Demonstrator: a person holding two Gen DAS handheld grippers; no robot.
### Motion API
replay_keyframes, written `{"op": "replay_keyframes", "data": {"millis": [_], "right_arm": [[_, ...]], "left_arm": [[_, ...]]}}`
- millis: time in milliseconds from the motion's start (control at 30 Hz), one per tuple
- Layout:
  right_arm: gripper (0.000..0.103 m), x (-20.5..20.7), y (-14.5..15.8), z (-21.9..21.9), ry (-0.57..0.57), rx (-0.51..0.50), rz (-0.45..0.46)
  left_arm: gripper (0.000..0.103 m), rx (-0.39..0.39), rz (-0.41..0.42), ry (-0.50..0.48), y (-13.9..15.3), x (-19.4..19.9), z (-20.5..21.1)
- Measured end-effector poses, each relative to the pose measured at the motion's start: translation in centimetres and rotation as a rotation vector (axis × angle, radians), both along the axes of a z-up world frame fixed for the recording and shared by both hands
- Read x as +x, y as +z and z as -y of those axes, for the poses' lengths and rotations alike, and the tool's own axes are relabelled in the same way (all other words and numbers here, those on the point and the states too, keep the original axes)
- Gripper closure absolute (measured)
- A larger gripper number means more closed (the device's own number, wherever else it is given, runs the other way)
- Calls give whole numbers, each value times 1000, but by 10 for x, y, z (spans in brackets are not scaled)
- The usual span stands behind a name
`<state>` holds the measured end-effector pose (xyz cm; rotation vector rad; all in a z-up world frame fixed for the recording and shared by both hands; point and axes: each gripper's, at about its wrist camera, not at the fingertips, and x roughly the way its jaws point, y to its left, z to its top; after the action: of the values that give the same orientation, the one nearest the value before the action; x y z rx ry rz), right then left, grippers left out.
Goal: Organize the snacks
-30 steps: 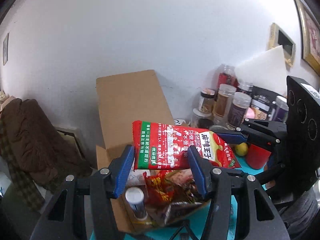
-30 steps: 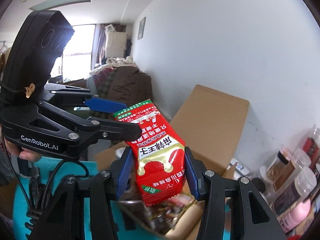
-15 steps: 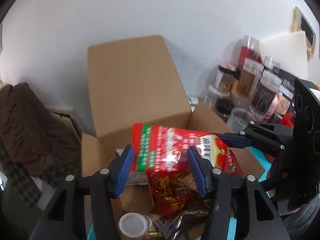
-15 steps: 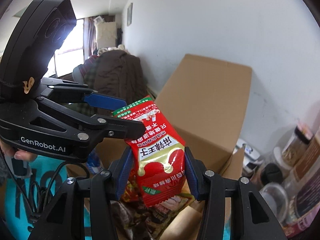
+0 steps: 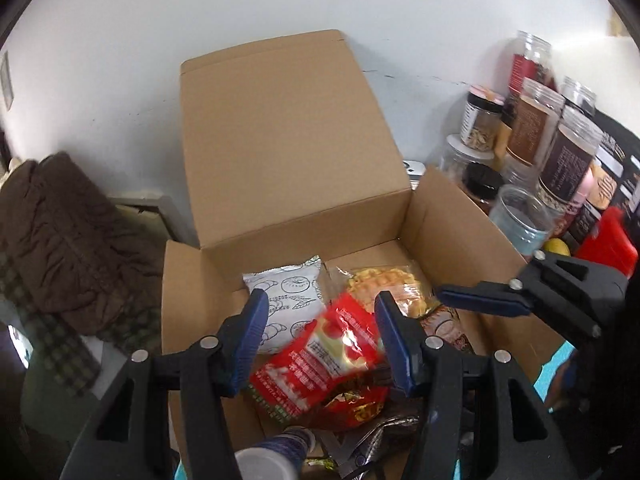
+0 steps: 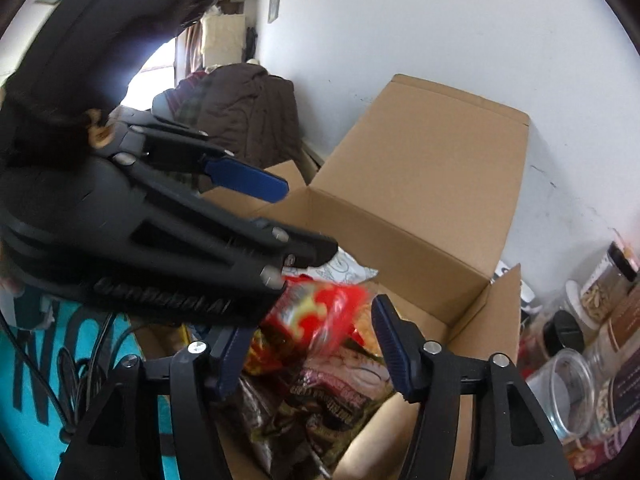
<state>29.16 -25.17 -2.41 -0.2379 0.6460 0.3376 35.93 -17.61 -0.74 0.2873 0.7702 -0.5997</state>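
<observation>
Since the earlier frame the red packet had dropped from the right gripper into the box; both grippers, left gripper included, stood open. Jars remained outside.

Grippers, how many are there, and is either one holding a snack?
2. The left gripper is open above the cardboard box, with the blurred red packet loose beneath it. The right gripper, also open, is at the box's right side. Neither grips a snack.
</observation>
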Motion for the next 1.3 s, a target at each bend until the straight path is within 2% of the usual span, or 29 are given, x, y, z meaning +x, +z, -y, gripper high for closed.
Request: {"op": "replay_keyframes", "data": {"millis": [133, 367, 633, 933, 1000, 1067, 1300], "right_arm": [[44, -12, 5, 5, -30, 3, 1], [44, -16, 32, 12, -117, 8, 14], [44, -39, 82, 6, -200, 15, 57], [43, -82, 133, -13, -268, 5, 125], [35, -91, 139, -17, -279, 2, 147], [34, -102, 144, -20, -292, 16, 160], [28, -136, 155, -30, -357, 52, 188]], "left_arm": [[48, -11, 23, 26, 8, -2, -5], [48, -59, 80, 39, 43, -19, -18], [48, -137, 137, 57, 93, -51, -45], [48, -175, 218, 84, 134, -95, -81], [45, -186, 228, 86, 140, -107, -88], [39, -193, 243, 95, 144, -118, -96], [36, -210, 267, 110, 149, -153, -117]]}}
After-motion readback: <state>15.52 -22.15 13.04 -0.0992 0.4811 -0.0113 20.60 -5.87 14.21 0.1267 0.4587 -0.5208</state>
